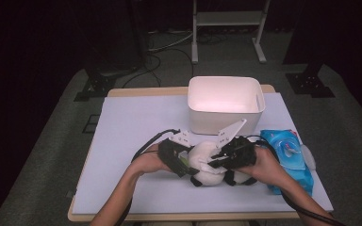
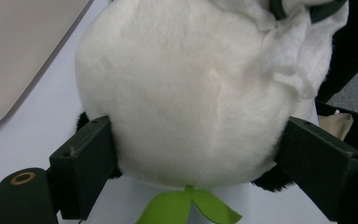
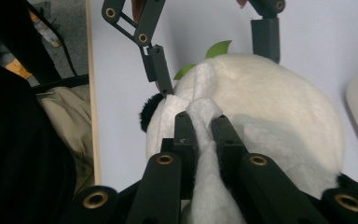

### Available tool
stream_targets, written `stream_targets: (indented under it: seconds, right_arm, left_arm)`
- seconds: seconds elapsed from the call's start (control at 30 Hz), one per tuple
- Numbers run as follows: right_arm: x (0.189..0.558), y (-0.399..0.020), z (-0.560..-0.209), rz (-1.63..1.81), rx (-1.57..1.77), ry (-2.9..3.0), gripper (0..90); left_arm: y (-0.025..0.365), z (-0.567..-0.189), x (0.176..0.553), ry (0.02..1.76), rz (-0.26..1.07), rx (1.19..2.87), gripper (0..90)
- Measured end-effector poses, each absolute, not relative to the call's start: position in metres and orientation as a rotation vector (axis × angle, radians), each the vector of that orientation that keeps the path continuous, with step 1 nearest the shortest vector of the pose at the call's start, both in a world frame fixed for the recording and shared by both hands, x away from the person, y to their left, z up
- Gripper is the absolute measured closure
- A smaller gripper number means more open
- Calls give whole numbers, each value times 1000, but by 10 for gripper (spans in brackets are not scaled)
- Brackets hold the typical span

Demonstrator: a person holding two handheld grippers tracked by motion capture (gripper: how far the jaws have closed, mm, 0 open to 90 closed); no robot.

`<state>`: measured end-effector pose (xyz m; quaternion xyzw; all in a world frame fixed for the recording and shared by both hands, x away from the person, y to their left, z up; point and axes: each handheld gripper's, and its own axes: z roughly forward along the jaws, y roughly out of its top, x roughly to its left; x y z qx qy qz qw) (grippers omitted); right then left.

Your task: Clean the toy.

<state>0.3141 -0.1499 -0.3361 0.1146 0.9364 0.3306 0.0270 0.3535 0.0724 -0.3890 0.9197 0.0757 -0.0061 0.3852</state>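
Jaws around unlabelled plush panda (image 2: pixel 191 102)

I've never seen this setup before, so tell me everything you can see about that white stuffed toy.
The plush panda is round and white-furred with black limbs and a green felt leaf beneath. It lies on the pale table cover, in front of the white bin. The left tongs clamp its body; the right tongs pinch a fold of white cloth on it.

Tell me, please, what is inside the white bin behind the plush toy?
The white bin looks empty: its pale far and side walls show bare. Its near wall hides the near part of the floor, so something low there could not be seen.
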Motion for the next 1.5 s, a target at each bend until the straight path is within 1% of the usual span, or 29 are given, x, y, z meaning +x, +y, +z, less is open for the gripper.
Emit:
stream_targets:
  seconds: [0.3, 0.43, 0.53, 0.57, 0.63, 0.7, 0.73, 0.8, 0.9, 1.33, 1.5]
  right_arm:
    - [315, -169, -336, 929, 450, 2782, 617]
    - [318, -177, -337, 927, 497, 2779, 581]
    - [321, -179, -338, 924, 534, 2803, 576]
    - [321, -179, -338, 927, 542, 2808, 579]
    - [322, -180, -339, 921, 564, 2820, 621]
    - [321, -180, -340, 912, 562, 2819, 705]
    - [321, -181, -341, 908, 562, 2822, 763]
    - [321, -180, -341, 907, 544, 2831, 821]
    - [323, -178, -339, 925, 538, 2836, 836]
    - [326, -158, -336, 1002, 465, 2877, 838]
    - [323, -168, -331, 947, 478, 2848, 838]
  left_arm:
    - [72, -388, 354, 190, -15, 2351, 129]
    - [72, -388, 354, 192, -17, 2352, 129]
    - [71, -387, 354, 189, -17, 2349, 130]
    - [71, -387, 354, 189, -17, 2349, 130]
    - [71, -388, 353, 184, -17, 2349, 130]
    - [72, -388, 353, 184, -16, 2350, 130]
    - [71, -388, 353, 184, -15, 2351, 131]
    - [71, -389, 352, 183, -14, 2352, 136]
    - [71, -389, 352, 188, -13, 2358, 136]
    - [72, -389, 355, 192, -19, 2357, 135]
    - [72, -388, 355, 196, -21, 2361, 135]
